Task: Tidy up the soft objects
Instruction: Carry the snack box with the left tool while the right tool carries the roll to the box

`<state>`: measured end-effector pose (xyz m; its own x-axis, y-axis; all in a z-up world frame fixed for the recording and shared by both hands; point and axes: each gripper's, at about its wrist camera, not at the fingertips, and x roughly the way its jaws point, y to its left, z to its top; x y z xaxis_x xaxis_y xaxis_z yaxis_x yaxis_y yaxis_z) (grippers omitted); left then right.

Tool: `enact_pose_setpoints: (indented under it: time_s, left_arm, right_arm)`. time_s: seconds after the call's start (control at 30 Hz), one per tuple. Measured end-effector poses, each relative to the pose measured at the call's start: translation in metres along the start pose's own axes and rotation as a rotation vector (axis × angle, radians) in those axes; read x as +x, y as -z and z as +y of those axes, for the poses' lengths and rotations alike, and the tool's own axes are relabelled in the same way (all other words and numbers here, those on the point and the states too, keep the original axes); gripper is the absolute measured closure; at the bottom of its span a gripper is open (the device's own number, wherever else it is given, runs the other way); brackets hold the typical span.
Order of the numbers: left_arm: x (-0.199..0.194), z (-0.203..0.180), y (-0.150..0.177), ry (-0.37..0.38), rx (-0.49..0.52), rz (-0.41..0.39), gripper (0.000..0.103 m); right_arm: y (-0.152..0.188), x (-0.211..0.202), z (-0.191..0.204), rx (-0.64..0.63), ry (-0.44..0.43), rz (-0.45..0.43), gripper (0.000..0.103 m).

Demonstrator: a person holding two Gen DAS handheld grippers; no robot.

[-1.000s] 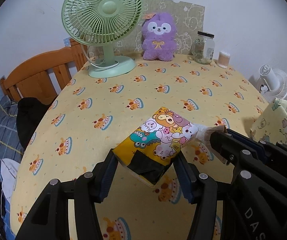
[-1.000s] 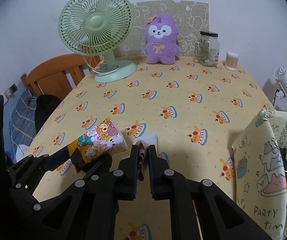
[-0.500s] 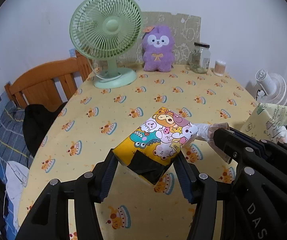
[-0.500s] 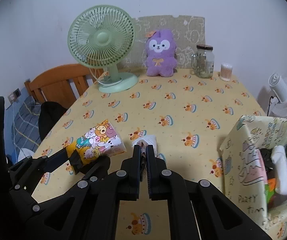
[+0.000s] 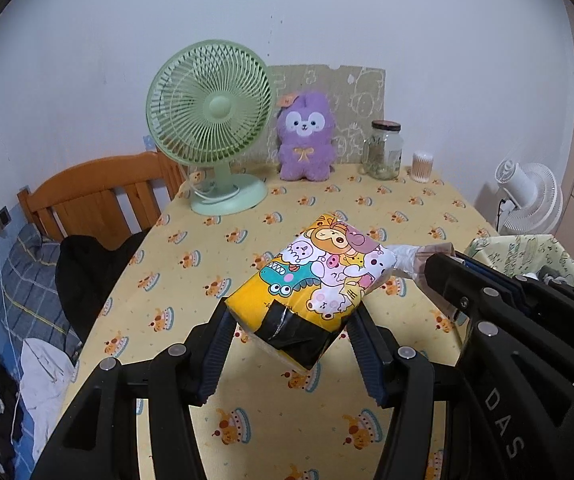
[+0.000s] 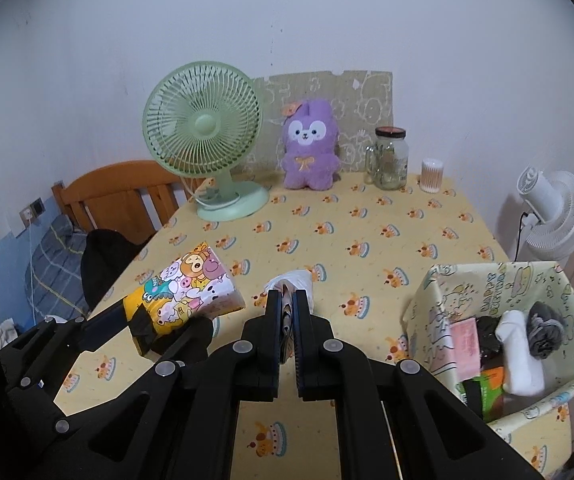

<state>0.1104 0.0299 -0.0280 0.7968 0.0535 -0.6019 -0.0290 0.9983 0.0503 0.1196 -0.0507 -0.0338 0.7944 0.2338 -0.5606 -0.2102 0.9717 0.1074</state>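
Change: both tools lifted higher than a second ago, worktop further below, patterned box now more in view
Left tool (image 5: 291,332): pinching yellow cartoon-print soft pack (image 5: 311,280), raised above yellow cake-print worktop (image 5: 327,208)
Right tool (image 6: 285,312): pressed together on thin crumpled white wrapper (image 6: 291,280)
Box: pale patterned fabric box (image 6: 487,280) at right, already holding soft items
Background: green desk fan (image 6: 203,128), purple plush (image 6: 311,144), glass jar (image 6: 389,158)

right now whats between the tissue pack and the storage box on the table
In the right wrist view, only the right gripper, shut on a tissue, lies between the tissue pack and the storage box; the tablecloth below is bare.
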Motion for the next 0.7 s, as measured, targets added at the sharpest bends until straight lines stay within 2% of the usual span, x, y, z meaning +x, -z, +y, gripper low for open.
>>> enact_pose_setpoints:
  time_s: [0.7]
  left_arm:
    - [-0.024, -0.045, -0.013, 0.032, 0.031, -0.073, 0.045]
  right_arm:
    - [-0.009, -0.04, -0.042, 0.022, 0.017, -0.081, 0.095]
